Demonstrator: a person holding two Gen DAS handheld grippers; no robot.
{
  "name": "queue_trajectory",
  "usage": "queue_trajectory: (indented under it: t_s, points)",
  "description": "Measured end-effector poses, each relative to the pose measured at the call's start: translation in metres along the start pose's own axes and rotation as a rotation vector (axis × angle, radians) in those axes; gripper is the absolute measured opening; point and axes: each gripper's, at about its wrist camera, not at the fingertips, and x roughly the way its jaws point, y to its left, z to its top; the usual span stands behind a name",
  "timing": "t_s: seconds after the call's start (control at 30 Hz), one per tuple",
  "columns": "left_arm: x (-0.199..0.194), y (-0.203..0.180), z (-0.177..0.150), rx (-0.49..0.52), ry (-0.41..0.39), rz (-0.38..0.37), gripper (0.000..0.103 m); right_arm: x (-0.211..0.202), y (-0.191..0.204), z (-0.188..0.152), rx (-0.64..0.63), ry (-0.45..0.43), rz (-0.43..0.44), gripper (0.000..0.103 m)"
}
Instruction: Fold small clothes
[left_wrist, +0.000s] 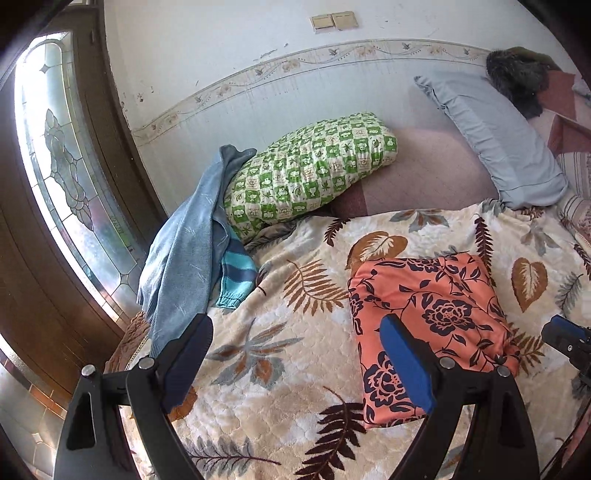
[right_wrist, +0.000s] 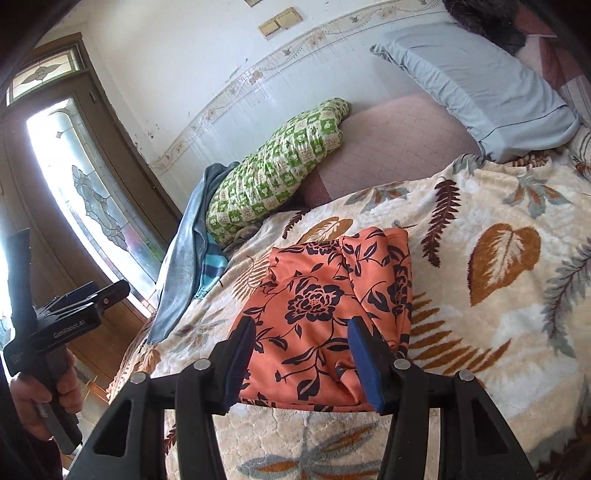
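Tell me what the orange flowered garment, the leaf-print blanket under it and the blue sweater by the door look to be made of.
Orange flowered garment: thin, smooth woven cloth with a slight sheen, probably a silky synthetic; it folds into soft, flat creases. Leaf-print blanket: thick plush fleece, matte; its nap shows an embossed quilt-like pattern. Blue sweater: knitted yarn, matte; a ribbed cuff shows on its striped sleeve.

You are in a home bedroom: a bed (left_wrist: 424, 173) under a leaf-print fleece blanket (left_wrist: 295, 369), with a pale blue pillow (left_wrist: 495, 136) and a green checked pillow (left_wrist: 310, 170) against the wall. Beside it, a wooden door (right_wrist: 110, 155) with leaded glass and a papered wall with light switches (left_wrist: 334, 20) say lived-in house.
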Motion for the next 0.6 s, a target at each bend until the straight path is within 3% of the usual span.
queue_trajectory:
  t_s: [0.6]
  points:
    - [-0.039,0.036,-0.023,-0.120,-0.033,-0.042,0.092,-0.043,0.044,-0.028,-0.110,-0.017,-0.017,0.056]
